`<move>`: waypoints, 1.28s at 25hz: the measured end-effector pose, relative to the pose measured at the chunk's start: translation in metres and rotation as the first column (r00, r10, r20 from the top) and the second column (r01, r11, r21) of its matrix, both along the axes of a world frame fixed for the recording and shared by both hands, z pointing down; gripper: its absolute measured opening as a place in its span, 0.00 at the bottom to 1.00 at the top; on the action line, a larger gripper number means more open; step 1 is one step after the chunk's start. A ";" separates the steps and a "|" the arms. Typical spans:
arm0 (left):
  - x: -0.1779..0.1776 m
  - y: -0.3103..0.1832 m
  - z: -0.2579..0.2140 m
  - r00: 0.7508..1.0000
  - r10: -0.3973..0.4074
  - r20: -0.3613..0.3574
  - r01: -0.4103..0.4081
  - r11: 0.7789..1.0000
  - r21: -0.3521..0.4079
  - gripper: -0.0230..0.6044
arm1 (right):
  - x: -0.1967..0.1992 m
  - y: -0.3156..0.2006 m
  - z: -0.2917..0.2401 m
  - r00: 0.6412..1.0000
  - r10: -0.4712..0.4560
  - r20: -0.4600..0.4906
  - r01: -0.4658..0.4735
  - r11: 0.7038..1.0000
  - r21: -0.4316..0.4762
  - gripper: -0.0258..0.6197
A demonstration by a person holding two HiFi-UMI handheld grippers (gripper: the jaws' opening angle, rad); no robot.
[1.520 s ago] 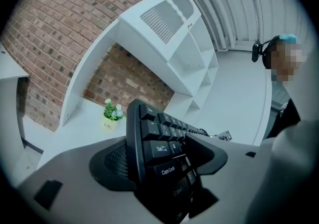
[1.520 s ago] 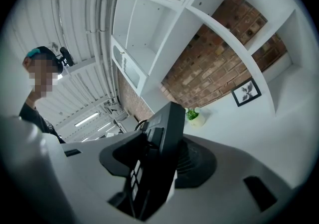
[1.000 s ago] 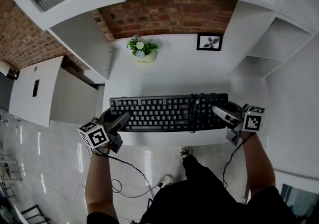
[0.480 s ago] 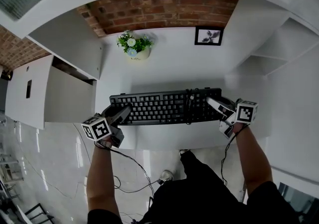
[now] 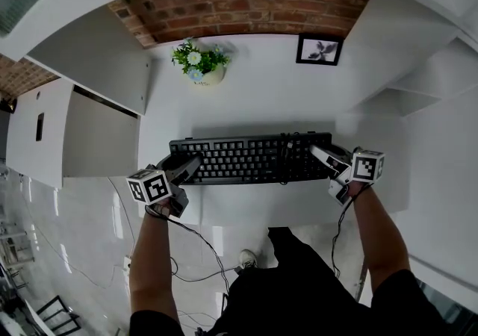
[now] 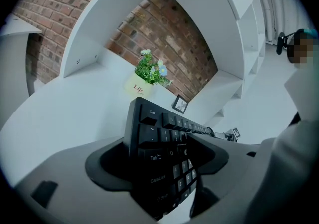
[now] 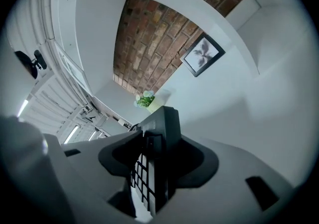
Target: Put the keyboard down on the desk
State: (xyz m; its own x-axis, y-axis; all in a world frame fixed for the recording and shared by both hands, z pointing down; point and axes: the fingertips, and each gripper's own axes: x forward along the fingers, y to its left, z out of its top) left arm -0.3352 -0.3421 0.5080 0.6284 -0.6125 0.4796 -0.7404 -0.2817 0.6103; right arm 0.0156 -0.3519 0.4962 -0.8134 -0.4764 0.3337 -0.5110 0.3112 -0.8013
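The black keyboard [image 5: 246, 159] lies level and lengthwise over the front part of the white desk [image 5: 254, 103]; whether it touches the top I cannot tell. My left gripper [image 5: 187, 166] is shut on its left end, with the Esc and Tab keys showing between the jaws in the left gripper view, where the keyboard [image 6: 159, 133] fills the left gripper [image 6: 159, 157]. My right gripper [image 5: 320, 154] is shut on the right end; in the right gripper view the keyboard [image 7: 162, 128] stands edge-on inside the right gripper [image 7: 157, 161]. Its coiled cable [image 5: 286, 151] lies across the keys.
A potted plant [image 5: 198, 62] and a small framed picture [image 5: 320, 49] stand at the back of the desk against a brick wall. White shelving rises at the right, and a white cabinet [image 5: 45, 133] stands at the left. A loose cable lies on the floor under the desk.
Both grippers have carried the keyboard a little farther from the desk's front edge. Both grips look the same.
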 end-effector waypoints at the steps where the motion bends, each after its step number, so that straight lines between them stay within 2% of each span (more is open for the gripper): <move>1: 0.001 -0.001 0.003 1.000 -0.001 0.003 0.001 1.000 -0.012 0.59 | 0.003 0.000 0.007 1.000 0.012 -0.015 -0.012 1.000 -0.025 0.36; 4: 0.011 0.002 0.015 1.000 0.013 -0.027 -0.015 0.998 -0.068 0.59 | 0.005 -0.001 0.020 0.999 0.016 -0.036 -0.019 0.998 -0.063 0.37; 6: 0.014 0.002 0.023 1.000 0.017 -0.020 -0.019 0.996 -0.090 0.59 | 0.009 -0.002 0.032 0.997 0.010 -0.074 -0.016 0.997 -0.077 0.38; 13: 0.014 0.002 0.036 0.999 0.014 0.049 -0.008 0.991 -0.130 0.61 | 0.014 -0.005 0.049 0.977 -0.021 -0.213 0.001 0.995 -0.096 0.42; 18: 0.009 0.005 0.043 0.992 0.000 0.126 0.021 0.986 -0.164 0.64 | 0.014 -0.006 0.045 0.957 -0.024 -0.291 -0.001 0.997 -0.083 0.43; 21: 0.007 0.004 0.044 0.986 -0.010 0.166 0.038 0.986 -0.163 0.64 | 0.016 -0.007 0.048 0.943 -0.007 -0.333 -0.019 0.997 -0.073 0.44; 26: 0.004 0.003 0.046 0.973 -0.027 0.231 0.067 0.984 -0.164 0.65 | 0.019 -0.009 0.051 0.901 0.032 -0.432 -0.051 0.998 -0.033 0.46; 30: -0.009 -0.002 0.040 0.937 -0.077 0.341 0.113 0.990 -0.088 0.64 | 0.022 -0.007 0.059 0.877 0.054 -0.478 -0.084 0.996 -0.042 0.46; 32: -0.008 -0.003 0.033 0.937 -0.075 0.342 0.106 0.992 -0.070 0.64 | 0.025 -0.007 0.058 0.860 0.069 -0.506 -0.094 0.995 -0.024 0.46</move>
State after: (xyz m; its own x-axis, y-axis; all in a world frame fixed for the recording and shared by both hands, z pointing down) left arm -0.3436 -0.3453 0.5413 0.3637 -0.6062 0.7073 -0.9271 -0.1615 0.3383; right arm 0.0402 -0.3586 0.5546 -0.4873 -0.5077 0.7105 -0.8706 0.2198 -0.4401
